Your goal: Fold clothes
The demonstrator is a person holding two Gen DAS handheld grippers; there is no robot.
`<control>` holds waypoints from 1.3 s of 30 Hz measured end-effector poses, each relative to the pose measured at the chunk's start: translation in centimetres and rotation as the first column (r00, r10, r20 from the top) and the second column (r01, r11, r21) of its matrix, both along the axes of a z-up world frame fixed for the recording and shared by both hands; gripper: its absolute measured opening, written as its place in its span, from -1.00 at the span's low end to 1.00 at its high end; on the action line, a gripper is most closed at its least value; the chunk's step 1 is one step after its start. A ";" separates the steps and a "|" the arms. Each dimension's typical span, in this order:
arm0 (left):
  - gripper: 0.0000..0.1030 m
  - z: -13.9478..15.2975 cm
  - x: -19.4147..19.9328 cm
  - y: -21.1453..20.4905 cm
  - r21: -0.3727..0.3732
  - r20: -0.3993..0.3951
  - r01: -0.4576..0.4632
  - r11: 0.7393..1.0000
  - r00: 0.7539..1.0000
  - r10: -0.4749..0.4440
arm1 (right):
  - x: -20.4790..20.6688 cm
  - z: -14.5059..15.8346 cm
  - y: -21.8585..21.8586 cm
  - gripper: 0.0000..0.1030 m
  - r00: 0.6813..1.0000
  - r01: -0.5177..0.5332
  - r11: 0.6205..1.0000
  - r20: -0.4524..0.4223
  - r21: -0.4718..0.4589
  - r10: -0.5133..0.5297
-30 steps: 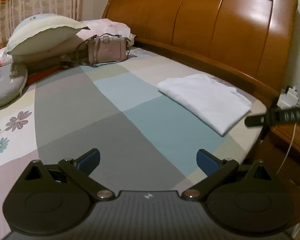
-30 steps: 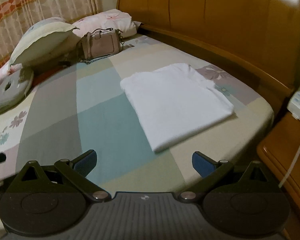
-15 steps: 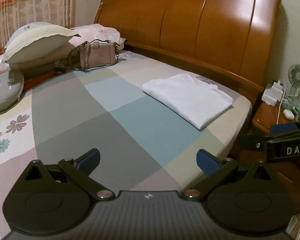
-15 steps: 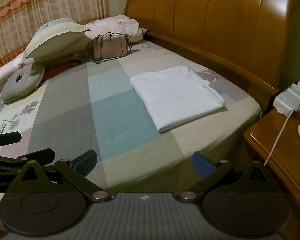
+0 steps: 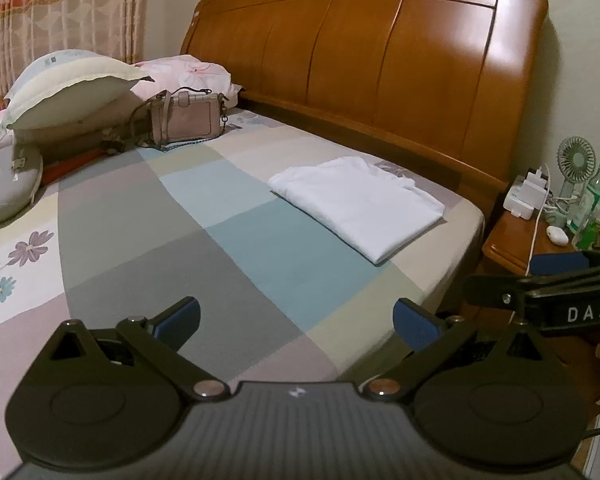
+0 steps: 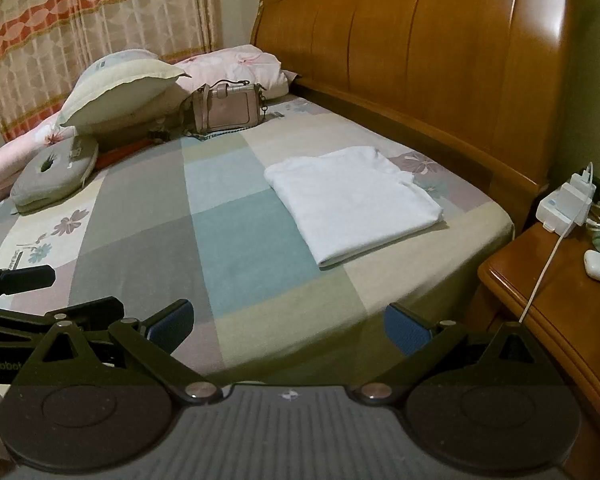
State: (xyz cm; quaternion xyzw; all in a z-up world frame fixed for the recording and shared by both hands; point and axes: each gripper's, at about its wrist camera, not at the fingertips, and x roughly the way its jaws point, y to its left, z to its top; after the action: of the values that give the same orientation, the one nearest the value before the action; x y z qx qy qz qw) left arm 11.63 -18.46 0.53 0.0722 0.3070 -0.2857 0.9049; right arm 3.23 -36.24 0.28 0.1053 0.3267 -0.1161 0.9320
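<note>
A white garment (image 5: 360, 204) (image 6: 352, 200) lies folded into a flat rectangle on the patchwork bedspread (image 5: 260, 248) (image 6: 240, 240), near the headboard side of the bed. My left gripper (image 5: 296, 322) is open and holds nothing; it hovers over the bed's near edge, well short of the garment. My right gripper (image 6: 288, 326) is open too, also back from the garment, at the bed's corner. In the left wrist view, the right gripper (image 5: 540, 280) juts in from the right. The left gripper's fingers (image 6: 24, 280) show at the left edge of the right wrist view.
Pillows (image 5: 72, 88), a pink handbag (image 5: 188, 118) and a grey cushion (image 6: 56, 176) sit at the far side of the bed. The wooden headboard (image 5: 380, 60) runs along the right. A wooden nightstand (image 6: 556, 304) holds a charger with cable, a small fan (image 5: 576, 160) and a green bottle (image 5: 598, 184).
Both grippers have drawn back from the bed, so the folded garment looks smaller and farther. The nightstand and the other gripper have come into each view. The garment has not moved.
</note>
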 end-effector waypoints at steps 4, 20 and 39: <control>0.98 0.0 0.0 0.0 -0.001 -0.002 -0.008 1.000 1.000 0.008 | 0.1 -0.1 0.1 1.00 1.000 0.003 1.000 -0.005 -0.005 -0.003; 0.98 0.3 0.3 -0.3 0.017 0.001 -0.019 1.000 1.000 0.019 | 0.1 -0.1 0.1 1.00 1.000 -0.004 1.000 0.003 0.003 0.004; 0.98 0.5 0.5 -0.2 0.026 0.008 -0.023 0.999 1.000 0.023 | 0.1 -0.2 0.6 1.00 1.000 -0.013 1.000 0.001 0.012 0.013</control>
State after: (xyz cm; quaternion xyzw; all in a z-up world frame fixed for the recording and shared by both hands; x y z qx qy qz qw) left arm 12.16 -18.62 0.99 0.0818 0.3080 -0.2709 0.9083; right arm 3.38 -35.60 0.10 0.1090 0.3277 -0.1078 0.9323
